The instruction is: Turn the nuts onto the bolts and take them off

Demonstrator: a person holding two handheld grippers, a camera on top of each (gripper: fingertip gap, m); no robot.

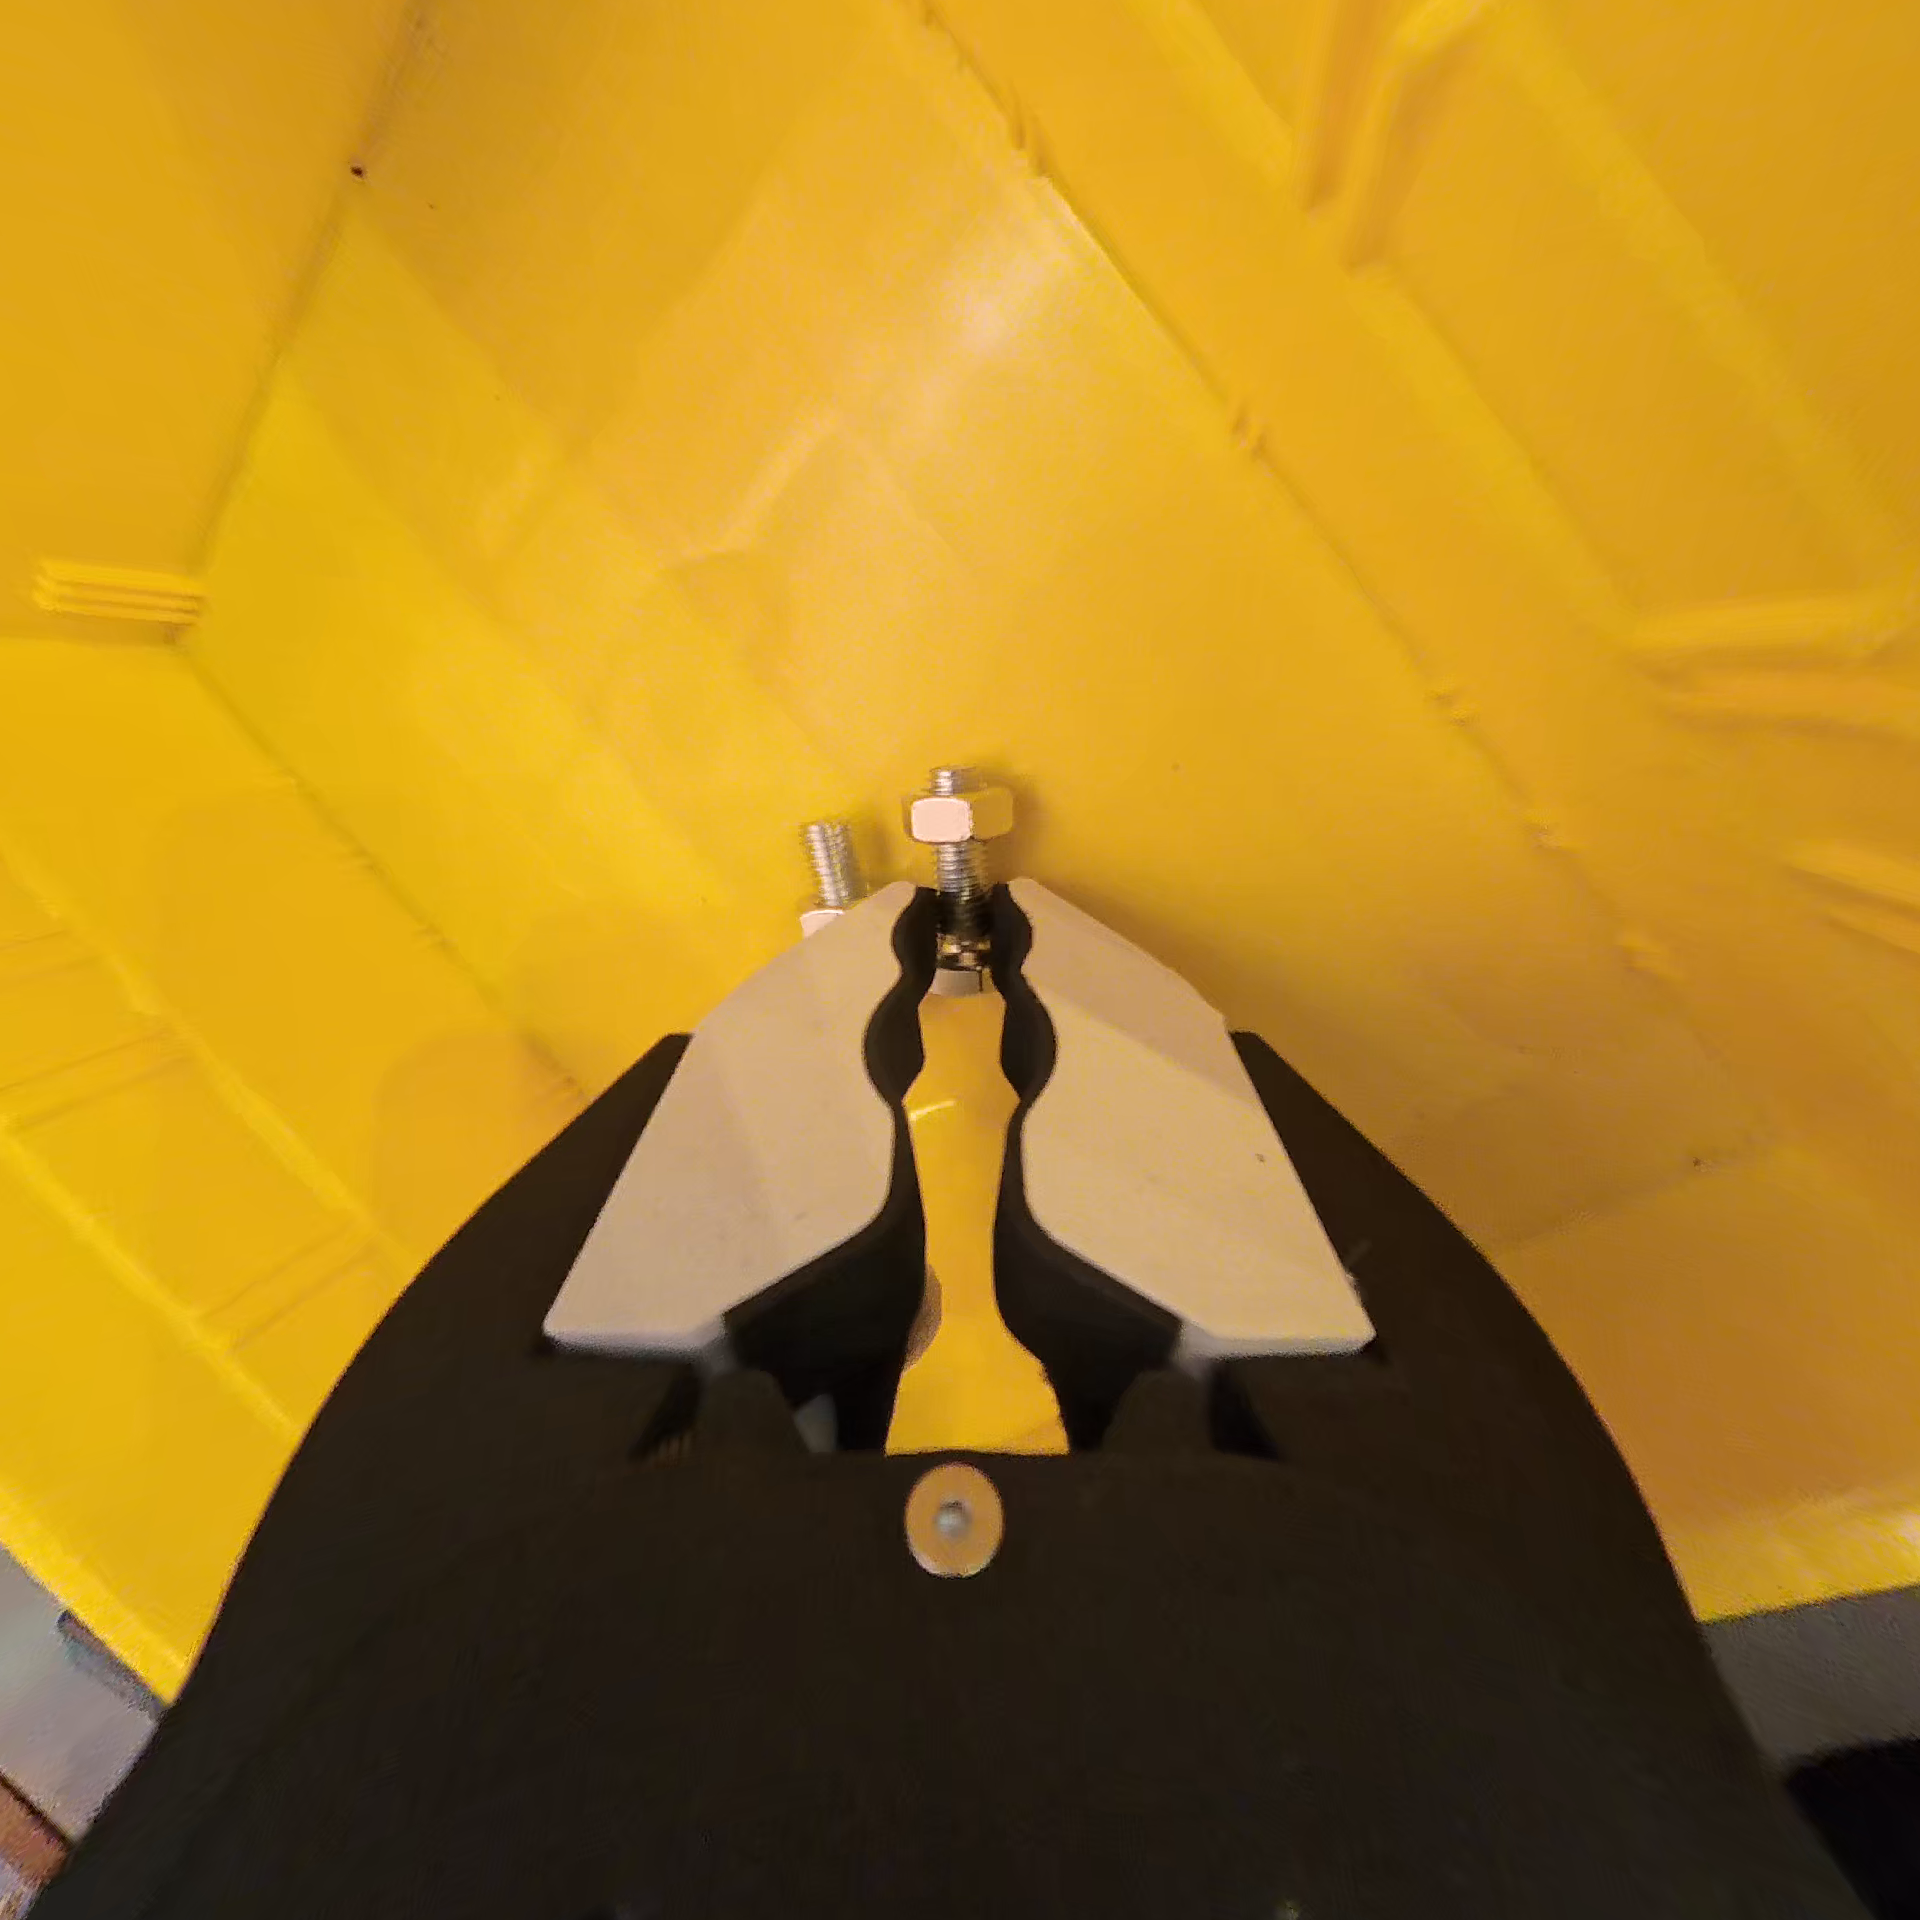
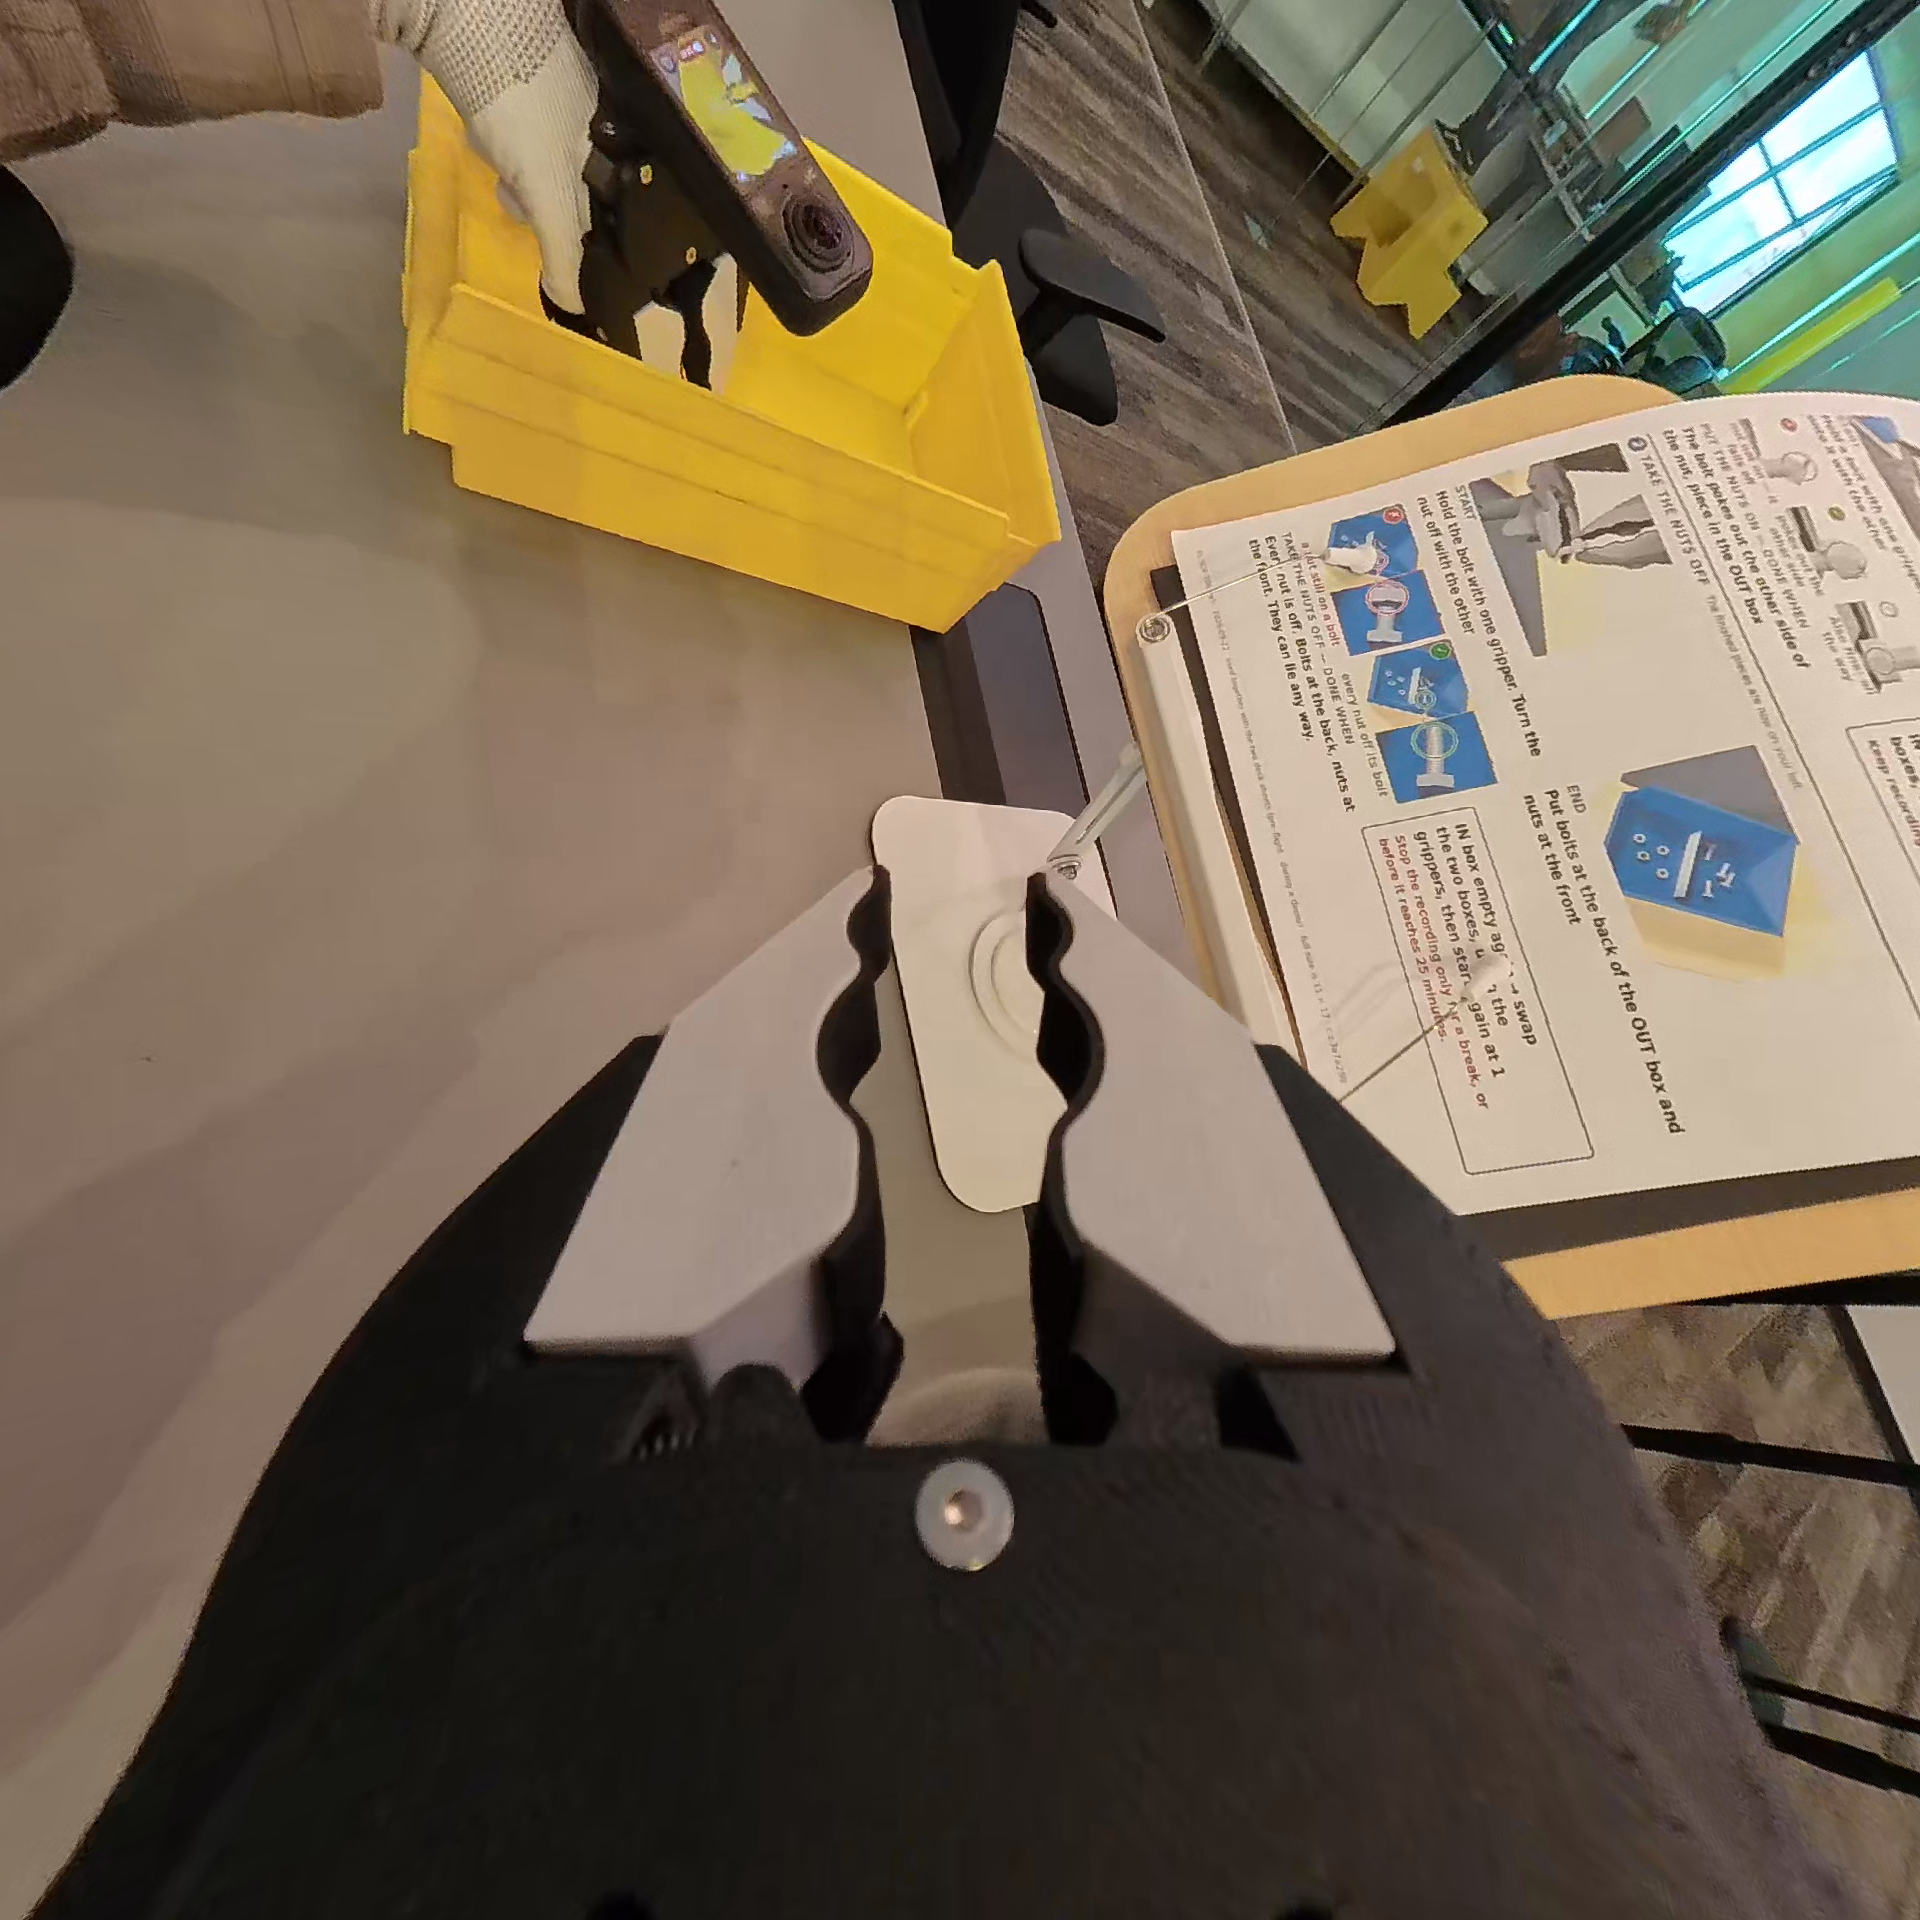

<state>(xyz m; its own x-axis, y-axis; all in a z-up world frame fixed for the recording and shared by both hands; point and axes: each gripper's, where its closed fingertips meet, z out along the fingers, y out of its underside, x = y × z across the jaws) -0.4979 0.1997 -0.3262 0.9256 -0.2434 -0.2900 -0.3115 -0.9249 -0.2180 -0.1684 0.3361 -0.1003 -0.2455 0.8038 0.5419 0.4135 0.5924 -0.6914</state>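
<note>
Since the bolt (image 1: pixel 954 894) with its nut (image 1: pixel 958 818) stands between the tips of my left gripper (image 1: pixel 958 914), I log the step in hand as picking a fastened pair out of the yellow bin (image 1: pixel 1351 623). The fingers (image 1: pixel 790 1122) are closed to a narrow gap around the threaded shank, below the nut; they look to be touching it, though I cannot confirm a firm grip. The nut sits near the far end of the thread, with a short stub showing past it. A second bolt (image 1: pixel 828 868), bare at its tip, lies just left of the first, partly hidden by the left finger.

Right gripper (image 2: pixel 958 904): fingers apart by a moderate gap, holding nothing, hovering over the grey surface (image 2: pixel 416 831) and a white plate (image 2: pixel 971 1039) lying on it. From this view the bin is at far left, with a gloved hand (image 2: pixel 520 125) dipping the other gripper into it. An instruction sheet (image 2: pixel 1558 779) lies on a wooden board to the right.

Judgement: next move calls for lifting the bolt clear of the bin, bringing it toward the right gripper, then closing the right fingers on the nut's flats. Risk: snagging the neighbouring bolt on lift.
</note>
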